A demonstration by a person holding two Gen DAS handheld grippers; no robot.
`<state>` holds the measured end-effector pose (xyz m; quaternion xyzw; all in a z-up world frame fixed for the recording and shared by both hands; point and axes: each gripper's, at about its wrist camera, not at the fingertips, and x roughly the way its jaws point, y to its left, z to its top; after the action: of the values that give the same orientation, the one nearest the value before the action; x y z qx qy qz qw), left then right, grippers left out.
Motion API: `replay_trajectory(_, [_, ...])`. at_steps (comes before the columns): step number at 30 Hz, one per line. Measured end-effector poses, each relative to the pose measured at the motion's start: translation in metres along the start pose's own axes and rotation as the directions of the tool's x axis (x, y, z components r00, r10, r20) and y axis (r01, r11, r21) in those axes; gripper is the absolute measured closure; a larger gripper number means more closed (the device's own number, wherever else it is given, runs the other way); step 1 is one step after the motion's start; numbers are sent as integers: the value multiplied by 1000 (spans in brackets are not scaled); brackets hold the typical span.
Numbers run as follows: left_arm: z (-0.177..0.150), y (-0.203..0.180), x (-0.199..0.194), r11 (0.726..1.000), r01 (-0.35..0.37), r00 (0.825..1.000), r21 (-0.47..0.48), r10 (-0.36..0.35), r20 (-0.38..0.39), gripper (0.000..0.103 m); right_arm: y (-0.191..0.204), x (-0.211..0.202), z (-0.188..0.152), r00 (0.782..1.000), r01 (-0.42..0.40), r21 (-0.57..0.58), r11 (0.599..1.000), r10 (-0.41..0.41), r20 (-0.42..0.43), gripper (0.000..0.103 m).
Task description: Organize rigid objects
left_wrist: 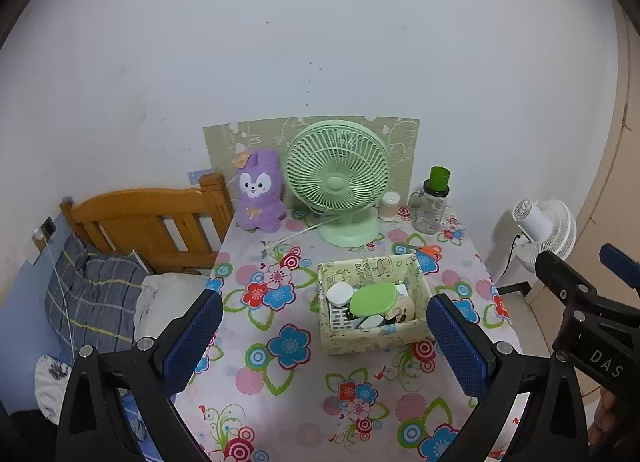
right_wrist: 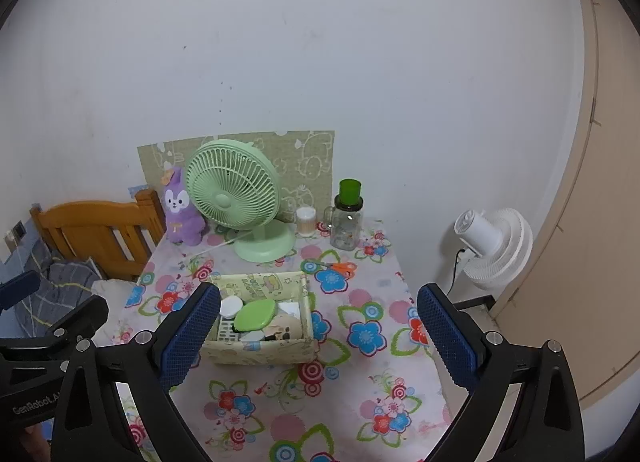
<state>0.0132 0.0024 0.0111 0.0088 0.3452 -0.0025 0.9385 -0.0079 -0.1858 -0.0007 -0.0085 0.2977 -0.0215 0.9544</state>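
A pale yellow patterned storage box point(left_wrist: 370, 338) point(right_wrist: 260, 352) stands in the middle of the flowered table. Inside it lie a green oval case point(left_wrist: 374, 299) point(right_wrist: 255, 314), a round white item point(left_wrist: 339, 294) point(right_wrist: 231, 306), a white remote with buttons point(left_wrist: 338, 318) and other small things. My left gripper point(left_wrist: 324, 338) hangs open above the table, nearer than the box, with nothing between its blue pads. My right gripper point(right_wrist: 318, 336) is also open and empty, the box beside its left finger point(right_wrist: 192, 334). Orange-handled scissors point(left_wrist: 428, 250) point(right_wrist: 340, 266) lie behind the box.
At the back of the table point(left_wrist: 280, 374) stand a green desk fan point(left_wrist: 340, 181) point(right_wrist: 236, 193), a purple plush rabbit point(left_wrist: 258, 189), a small jar point(left_wrist: 390, 205) and a clear bottle with green cap point(left_wrist: 432, 201) point(right_wrist: 348, 217). A wooden bed frame point(left_wrist: 148, 221) lies left, a white fan point(right_wrist: 492, 246) right.
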Motion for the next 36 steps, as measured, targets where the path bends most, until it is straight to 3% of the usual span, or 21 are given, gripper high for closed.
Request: replay_trajectory(36, [2,2,-2,999,-23,1000,-39,24,17,0,8,4,-1,1000,-21,-33,999,21,-14,3])
